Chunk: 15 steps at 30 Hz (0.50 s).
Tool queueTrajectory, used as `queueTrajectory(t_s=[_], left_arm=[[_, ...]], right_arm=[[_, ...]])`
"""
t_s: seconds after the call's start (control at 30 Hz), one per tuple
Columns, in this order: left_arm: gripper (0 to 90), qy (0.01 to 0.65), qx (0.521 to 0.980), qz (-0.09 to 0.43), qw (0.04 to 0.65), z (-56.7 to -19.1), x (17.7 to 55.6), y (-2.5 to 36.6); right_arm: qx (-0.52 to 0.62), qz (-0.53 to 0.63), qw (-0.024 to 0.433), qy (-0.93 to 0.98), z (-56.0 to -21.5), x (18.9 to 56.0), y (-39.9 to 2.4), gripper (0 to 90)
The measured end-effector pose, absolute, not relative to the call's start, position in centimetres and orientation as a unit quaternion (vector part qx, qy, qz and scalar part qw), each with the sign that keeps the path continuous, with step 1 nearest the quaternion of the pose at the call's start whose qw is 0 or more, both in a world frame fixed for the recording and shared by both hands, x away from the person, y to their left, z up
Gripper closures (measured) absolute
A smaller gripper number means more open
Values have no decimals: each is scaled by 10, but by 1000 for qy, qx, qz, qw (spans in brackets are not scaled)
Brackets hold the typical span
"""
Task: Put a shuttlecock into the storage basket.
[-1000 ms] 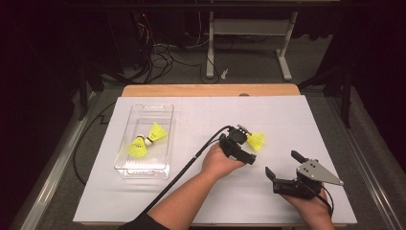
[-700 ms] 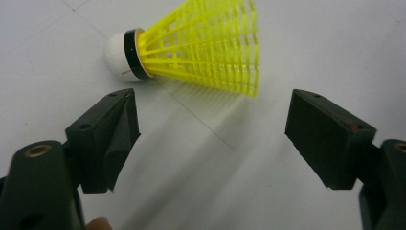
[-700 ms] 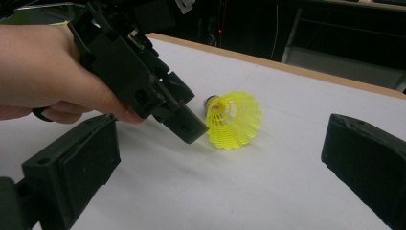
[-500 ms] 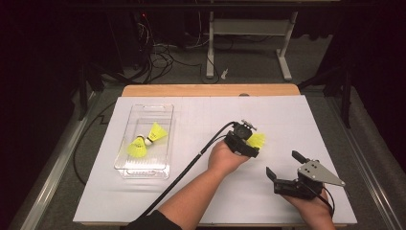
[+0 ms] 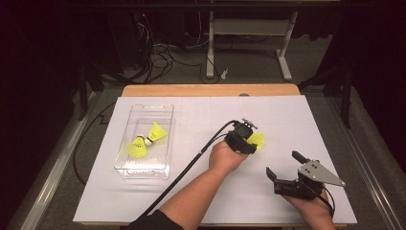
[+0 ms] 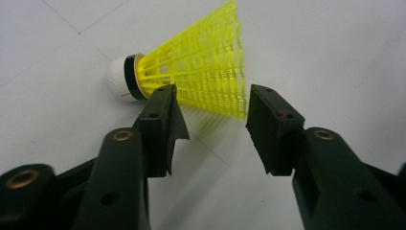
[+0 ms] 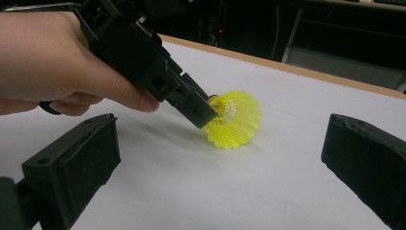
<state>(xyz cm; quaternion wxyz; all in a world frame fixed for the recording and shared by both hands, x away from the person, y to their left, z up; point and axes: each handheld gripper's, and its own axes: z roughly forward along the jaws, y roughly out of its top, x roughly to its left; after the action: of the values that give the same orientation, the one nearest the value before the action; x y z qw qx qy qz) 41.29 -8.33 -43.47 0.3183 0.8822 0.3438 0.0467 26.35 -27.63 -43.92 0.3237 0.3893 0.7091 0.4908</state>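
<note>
The left gripper (image 6: 210, 120), jaws apart, hovers low over the white desk (image 5: 297, 120) with a yellow shuttlecock (image 6: 201, 64) lying just ahead of its tips, on its side, long axis running crosswise to the jaws. The right gripper (image 5: 282, 165), also spread wide and empty, waits farther off, nearer the person.

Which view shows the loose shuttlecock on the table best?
The left gripper view: the shuttlecock lies large, white cork and yellow skirt clear. The right gripper view shows its skirt behind the left gripper; the high view shows a small yellow patch.
</note>
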Motion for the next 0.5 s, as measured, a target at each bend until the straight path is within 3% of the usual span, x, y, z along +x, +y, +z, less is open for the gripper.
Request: queueTrajectory(t_s=[0.5], left_arm=[[792, 343, 885, 62, 307, -433, 409, -84]], right_arm=[[389, 492, 323, 709, -439, 263, -277, 0]])
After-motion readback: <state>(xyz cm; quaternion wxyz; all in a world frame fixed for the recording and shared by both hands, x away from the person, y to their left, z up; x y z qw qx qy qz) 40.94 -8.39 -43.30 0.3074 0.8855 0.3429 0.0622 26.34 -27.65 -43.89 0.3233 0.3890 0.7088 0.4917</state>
